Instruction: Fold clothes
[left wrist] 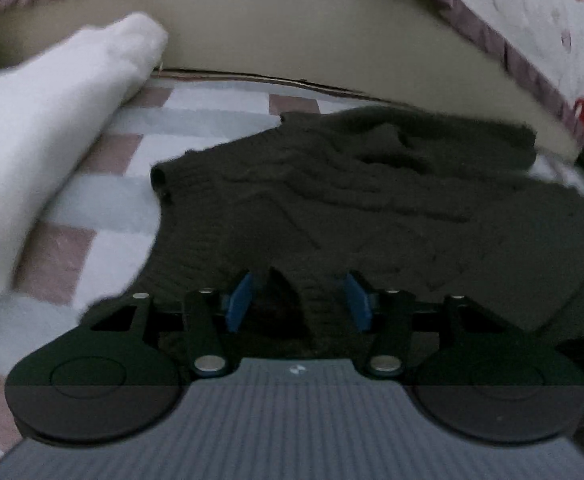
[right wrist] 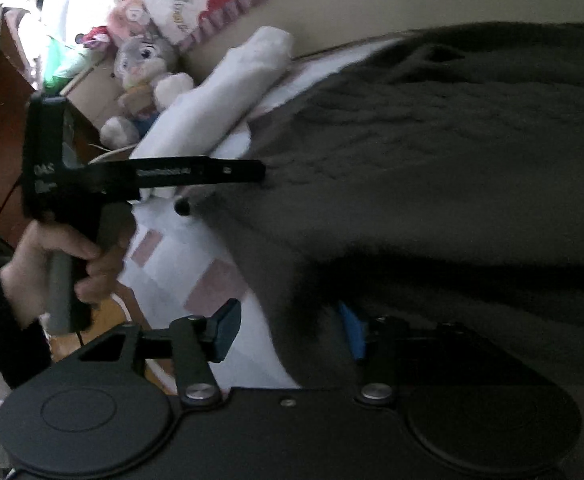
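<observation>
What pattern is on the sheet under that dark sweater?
The bed sheet is checked in white, pale blue-grey and dusty pink squares, clearest in the left wrist view beside the dark sweater.

Checkered bed [left wrist: 104, 248], dark sweater [left wrist: 372, 216], white roll [left wrist: 52, 136]

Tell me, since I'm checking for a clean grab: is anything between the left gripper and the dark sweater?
Nothing visible. The left gripper is already at the dark sweater, jaws apart with a ridge of knit between them. The white folded cloth lies off to the side, not in the way.
</observation>
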`<state>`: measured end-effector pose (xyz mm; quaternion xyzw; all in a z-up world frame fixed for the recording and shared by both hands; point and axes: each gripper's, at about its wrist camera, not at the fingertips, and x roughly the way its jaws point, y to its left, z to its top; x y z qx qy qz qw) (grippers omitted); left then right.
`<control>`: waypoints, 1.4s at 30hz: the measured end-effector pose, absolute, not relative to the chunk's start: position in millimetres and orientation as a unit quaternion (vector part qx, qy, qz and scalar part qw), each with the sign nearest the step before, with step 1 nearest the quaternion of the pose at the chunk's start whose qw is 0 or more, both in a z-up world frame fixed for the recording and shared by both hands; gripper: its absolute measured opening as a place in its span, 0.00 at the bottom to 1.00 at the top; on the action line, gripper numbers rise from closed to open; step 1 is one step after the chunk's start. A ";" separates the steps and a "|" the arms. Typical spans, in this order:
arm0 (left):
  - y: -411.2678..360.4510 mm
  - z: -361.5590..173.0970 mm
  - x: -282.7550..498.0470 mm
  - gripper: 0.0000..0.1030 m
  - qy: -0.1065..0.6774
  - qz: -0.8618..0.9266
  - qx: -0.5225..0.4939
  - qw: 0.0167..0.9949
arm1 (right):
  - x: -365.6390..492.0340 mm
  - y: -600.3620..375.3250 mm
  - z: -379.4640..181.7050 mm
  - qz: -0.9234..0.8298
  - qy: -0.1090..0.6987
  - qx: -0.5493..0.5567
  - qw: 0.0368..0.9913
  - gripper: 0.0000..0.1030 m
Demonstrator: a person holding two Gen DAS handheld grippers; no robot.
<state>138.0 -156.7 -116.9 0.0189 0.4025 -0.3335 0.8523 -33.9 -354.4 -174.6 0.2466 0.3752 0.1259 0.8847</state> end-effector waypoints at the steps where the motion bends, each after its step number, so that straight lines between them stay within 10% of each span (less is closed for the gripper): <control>1: -153.1 -119.7 140.2 0.51 0.412 -0.340 -0.004 0.845 | -30.3 -351.8 -174.2 0.127 0.368 0.243 0.889 0.58; 2: -149.5 -122.4 142.7 0.51 0.426 -0.352 -0.026 0.833 | -26.6 -350.4 -174.0 0.129 0.363 0.245 0.890 0.59; 5: -145.1 -124.8 139.8 0.51 0.439 -0.363 -0.041 0.821 | -23.3 -348.2 -171.3 0.147 0.355 0.289 0.877 0.14; 14: -134.6 -124.8 104.7 0.49 0.429 -0.352 0.041 0.831 | -46.7 -336.1 -175.7 0.151 0.355 0.381 0.840 0.14; 16: -130.8 -125.0 102.5 0.15 0.421 -0.343 0.045 0.838 | -47.9 -332.5 -177.4 0.149 0.357 0.381 0.840 0.14; 20: -132.9 -119.6 89.1 0.04 0.394 -0.315 0.084 0.859 | -44.7 -324.7 -168.8 0.141 0.371 0.354 0.847 0.14; 28: -122.8 -118.9 76.2 0.04 0.400 -0.254 0.075 0.877 | -55.1 -302.9 -163.8 0.086 0.407 0.335 0.845 0.20; 31: -124.7 -116.8 79.4 0.05 0.409 -0.236 0.069 0.879 | -64.2 -302.9 -153.5 0.074 0.420 0.337 0.839 0.42; 36: -138.4 -93.7 64.0 0.10 0.382 -0.231 0.117 0.887 | -110.4 -335.6 -119.2 0.070 0.450 0.321 0.830 0.46; 40: -153.1 -56.1 27.3 0.46 0.313 -0.342 0.111 0.879 | -185.3 -428.9 -98.7 -0.030 0.402 0.382 0.832 0.47; 42: -167.4 -41.9 8.6 0.47 0.288 -0.400 0.121 0.862 | -223.6 -481.3 -87.9 -0.119 0.388 0.387 0.828 0.51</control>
